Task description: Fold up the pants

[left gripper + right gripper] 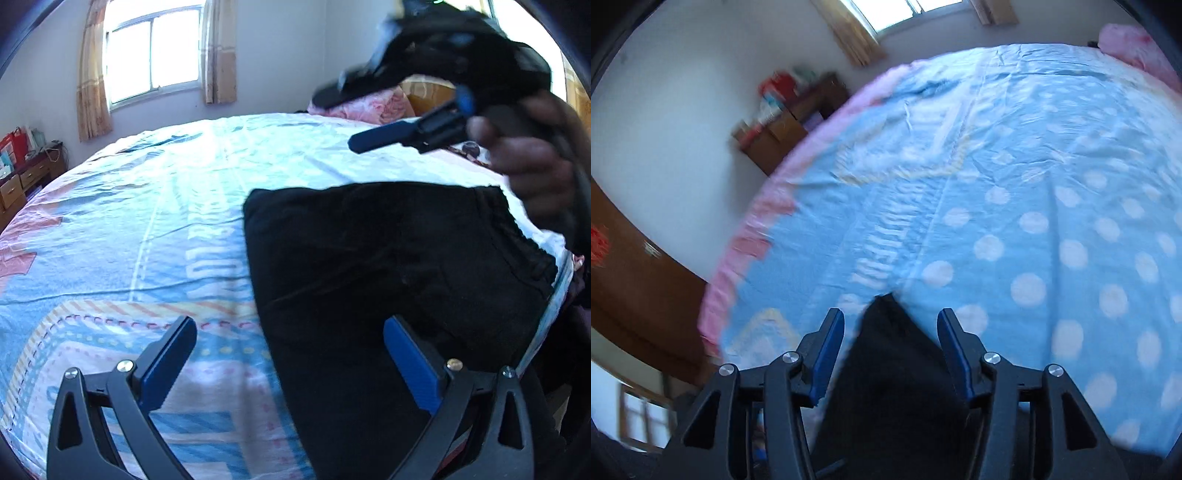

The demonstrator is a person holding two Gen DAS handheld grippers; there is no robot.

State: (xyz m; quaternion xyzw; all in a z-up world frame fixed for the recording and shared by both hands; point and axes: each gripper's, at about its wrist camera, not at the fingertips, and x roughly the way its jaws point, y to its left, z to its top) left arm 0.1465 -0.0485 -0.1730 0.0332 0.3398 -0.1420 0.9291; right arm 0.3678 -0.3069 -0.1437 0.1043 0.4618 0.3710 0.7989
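The black pants [388, 266] lie folded into a compact block on the bed [147, 206], close to its near edge and toward the right-hand side as my left wrist camera sees it. Their elastic waistband runs along the side nearest the bed's right edge, and the far edge of the fold looks fairly straight.

My left gripper [291, 365] hovers over the near left corner of the block. Its jaws stand wide apart and hold nothing: one finger is over the bare bedsheet, the other over the black cloth.

My right gripper [891, 350] shows blurred in the left view, raised above the far right corner of the pants in a hand [528, 155]. Its own camera shows its jaws apart with a corner of the pants in the gap; neither pad touches the cloth, so I read it as open and free.

I judge the fold to be nearly finished, with only tidying or one last fold left. To do that well, I would bring each gripper down on a corner of the same edge and pinch every layer together, not just the top one. I would lift only enough to clear the sheet, carry both corners across evenly, and set the edge flush. Snagging the patterned sheet along with the cloth is the main risk, given how loosely it wrinkles.
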